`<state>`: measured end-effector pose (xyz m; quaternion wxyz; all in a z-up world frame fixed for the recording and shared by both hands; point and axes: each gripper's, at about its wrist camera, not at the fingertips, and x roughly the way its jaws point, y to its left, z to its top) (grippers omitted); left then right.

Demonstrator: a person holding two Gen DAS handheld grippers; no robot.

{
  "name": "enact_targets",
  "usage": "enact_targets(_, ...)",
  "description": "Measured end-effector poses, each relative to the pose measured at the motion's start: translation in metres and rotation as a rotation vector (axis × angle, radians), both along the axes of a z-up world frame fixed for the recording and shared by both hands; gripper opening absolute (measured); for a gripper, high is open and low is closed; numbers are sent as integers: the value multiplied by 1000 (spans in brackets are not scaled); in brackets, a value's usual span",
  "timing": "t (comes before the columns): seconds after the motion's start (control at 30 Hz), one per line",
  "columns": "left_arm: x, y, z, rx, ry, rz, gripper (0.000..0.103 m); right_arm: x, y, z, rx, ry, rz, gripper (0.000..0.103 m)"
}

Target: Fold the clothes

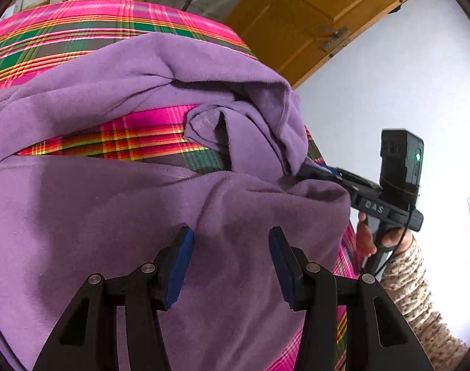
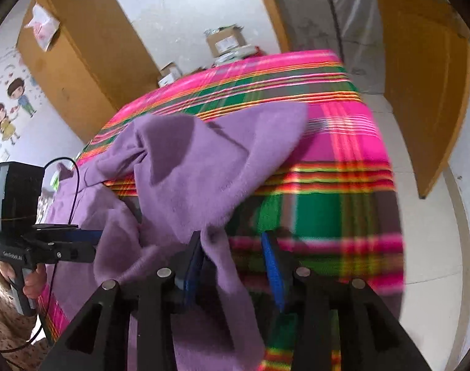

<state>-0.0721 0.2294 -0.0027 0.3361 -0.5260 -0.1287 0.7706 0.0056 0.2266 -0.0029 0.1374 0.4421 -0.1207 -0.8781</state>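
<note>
A purple fleece garment (image 1: pixel 111 204) lies crumpled on a table under a pink and green plaid cloth (image 1: pixel 65 31). My left gripper (image 1: pixel 231 262) hangs open just above the garment's near part, with nothing pinched between its blue pads. In the right wrist view my right gripper (image 2: pixel 233 262) stands open at the table's near edge. A fold of the purple garment (image 2: pixel 185 167) drapes down between its jaws and rests against the left pad (image 2: pixel 193 266). The other pad is clear of it. From the left wrist view, the right gripper's tip (image 1: pixel 312 171) is sunk in the garment's folds.
Cardboard boxes (image 2: pixel 225 41) sit beyond the table's far edge. A wooden cabinet (image 2: pixel 80 61) stands at the left and a wooden door (image 2: pixel 420 92) at the right. A hand in a patterned sleeve (image 1: pixel 414 284) holds the right gripper's handle. The plaid cloth (image 2: pixel 343 142) hangs over the table's side.
</note>
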Motion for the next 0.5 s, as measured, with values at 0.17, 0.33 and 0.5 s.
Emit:
enact_targets(0.17, 6, 1, 1, -13, 11, 7, 52, -1, -11, 2, 21, 17, 19, 7)
enact_targets(0.33, 11, 3, 4, -13, 10, 7, 52, 27, 0, 18, 3, 106, -49, 6)
enact_targets(0.5, 20, 7, 6, -18, 13, -2, 52, 66, 22, 45, -7, 198, -155, 6)
